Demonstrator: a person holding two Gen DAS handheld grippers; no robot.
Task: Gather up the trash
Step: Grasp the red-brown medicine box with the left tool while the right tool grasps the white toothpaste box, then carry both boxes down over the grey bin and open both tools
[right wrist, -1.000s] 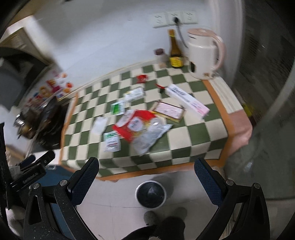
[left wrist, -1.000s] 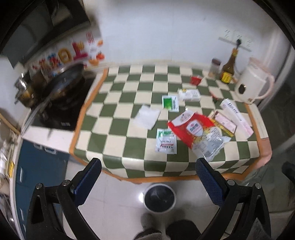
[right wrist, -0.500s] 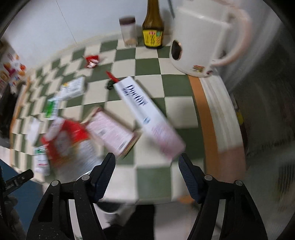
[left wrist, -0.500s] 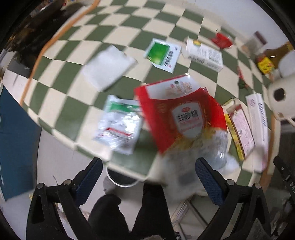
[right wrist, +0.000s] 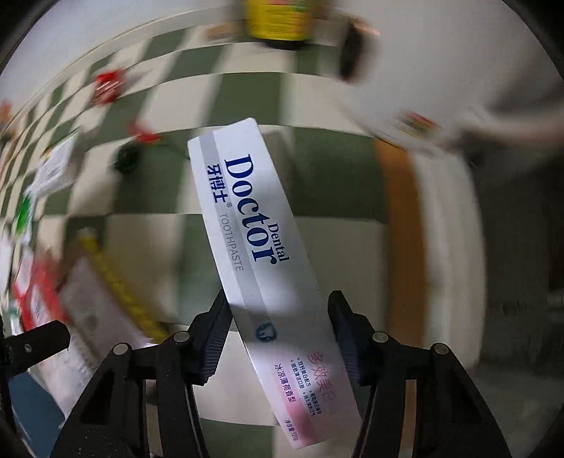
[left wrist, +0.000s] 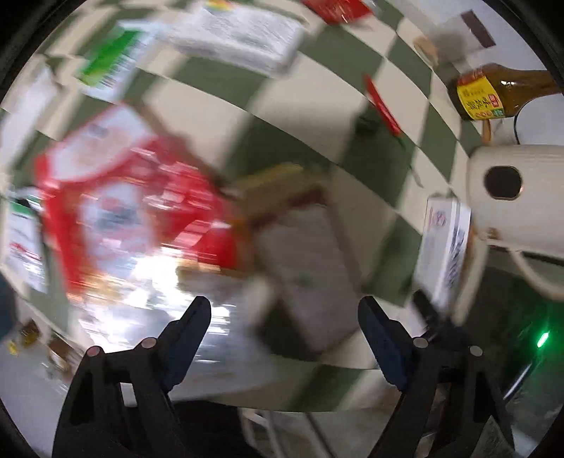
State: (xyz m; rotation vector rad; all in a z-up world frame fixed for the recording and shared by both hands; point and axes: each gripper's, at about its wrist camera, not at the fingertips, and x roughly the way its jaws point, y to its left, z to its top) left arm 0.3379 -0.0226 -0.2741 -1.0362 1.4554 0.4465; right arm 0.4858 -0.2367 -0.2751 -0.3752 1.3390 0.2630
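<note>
A long white toothpaste box (right wrist: 253,229) lies on the green-and-cream checked counter (right wrist: 335,253) near its right end. My right gripper (right wrist: 279,299) points down over it; its jaws are closing with the box's near part between them, and a slight gap still shows at the right pad. In the blurred left wrist view, my left gripper (left wrist: 283,306) hangs over a flat pink box (left wrist: 306,267) and a red-and-clear plastic bag (left wrist: 134,211). Its jaws are closing too, wide apart, with nothing pressed. The toothpaste box (left wrist: 446,246) shows at the right there.
A white kettle (left wrist: 521,197) and a brown sauce bottle (left wrist: 500,91) stand at the counter's back right. A green sachet (left wrist: 109,60), a white carton (left wrist: 243,31) and a red wrapper (left wrist: 382,102) lie further back. The orange counter edge (right wrist: 398,211) runs right of the toothpaste box.
Both grippers dropped from above the floor and bin down close over the counter. The right came over the toothpaste box and narrowed around it; the left moved right, over the red bag and pink box.
</note>
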